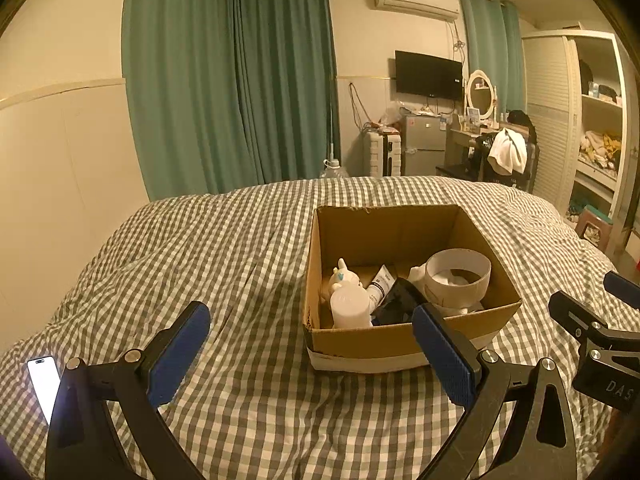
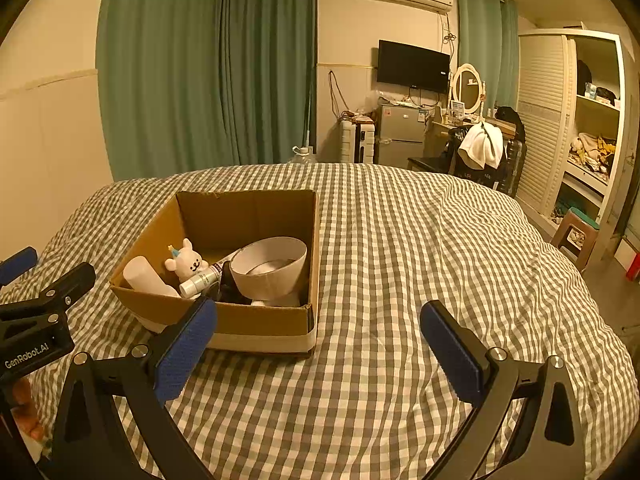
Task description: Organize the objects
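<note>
Bedspread (image 1: 248, 248), grey-and-white gingham, rumpled, covers the whole bed beneath me. My left gripper (image 1: 312, 344) hangs over it with jaws spread wide, nothing between them; my right gripper (image 2: 318, 344) likewise, released and empty. Cardboard box (image 2: 264, 322) sits open on the spread, between the two of us. Inside: white plush toy (image 2: 186, 262), white cylinder bottle (image 2: 146, 278) leaning at the near wall, a tube (image 2: 202, 278) lying slantwise, a white bowl-shaped container (image 2: 272, 268), and something black beside it, possibly a pouch. A lit phone (image 1: 44, 382) lies on the spread at my far left. Room beyond: green curtains (image 1: 228, 80) on the far wall, air conditioner (image 1: 416, 0) high up, wall television (image 1: 428, 74), oval mirror (image 1: 480, 94), small fridge (image 1: 424, 144), open wardrobe shelves (image 1: 600, 128) at right.
</note>
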Action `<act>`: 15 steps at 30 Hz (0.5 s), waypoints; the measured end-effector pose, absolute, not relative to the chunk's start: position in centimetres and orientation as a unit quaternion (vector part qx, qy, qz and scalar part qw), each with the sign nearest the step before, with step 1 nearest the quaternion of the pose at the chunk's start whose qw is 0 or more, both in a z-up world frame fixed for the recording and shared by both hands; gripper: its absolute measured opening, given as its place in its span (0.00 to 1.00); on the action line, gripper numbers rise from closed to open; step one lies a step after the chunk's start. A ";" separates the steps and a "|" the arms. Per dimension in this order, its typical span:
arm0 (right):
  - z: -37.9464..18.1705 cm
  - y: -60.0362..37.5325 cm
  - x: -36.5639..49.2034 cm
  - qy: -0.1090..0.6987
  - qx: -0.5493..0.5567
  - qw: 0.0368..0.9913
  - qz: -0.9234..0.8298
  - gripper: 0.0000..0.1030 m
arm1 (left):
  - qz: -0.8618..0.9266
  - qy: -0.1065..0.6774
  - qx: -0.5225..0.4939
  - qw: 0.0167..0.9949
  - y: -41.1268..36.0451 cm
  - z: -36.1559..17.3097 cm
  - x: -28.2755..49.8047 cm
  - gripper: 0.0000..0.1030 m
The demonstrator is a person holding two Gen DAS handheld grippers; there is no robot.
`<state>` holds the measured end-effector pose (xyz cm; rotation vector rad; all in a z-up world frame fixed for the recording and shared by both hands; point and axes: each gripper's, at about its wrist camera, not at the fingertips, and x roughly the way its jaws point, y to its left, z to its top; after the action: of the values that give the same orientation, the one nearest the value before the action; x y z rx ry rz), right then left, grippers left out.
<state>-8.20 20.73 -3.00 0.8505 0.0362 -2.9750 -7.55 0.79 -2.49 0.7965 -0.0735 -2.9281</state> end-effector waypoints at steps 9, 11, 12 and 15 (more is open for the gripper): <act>-3.1 20.8 -8.3 0.012 0.278 0.020 -0.960 0.99 | -0.963 -0.024 0.264 0.054 0.7 -2.4 -7.5 1.00; -3.0 20.8 -8.3 0.011 0.278 0.022 -0.960 0.99 | -0.963 -0.024 0.263 0.055 0.6 -2.3 -7.5 1.00; -3.0 20.8 -8.4 0.009 0.279 0.024 -0.960 0.99 | -0.963 -0.025 0.262 0.056 0.6 -2.3 -7.6 1.00; -3.1 20.9 -8.4 -0.003 0.282 0.030 -0.959 0.99 | -0.963 -0.028 0.261 0.060 0.5 -2.3 -7.6 1.00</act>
<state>-8.41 20.85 -3.05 0.8705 -0.0088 -2.9564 -7.58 0.49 -2.33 0.7901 -0.0834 -2.9146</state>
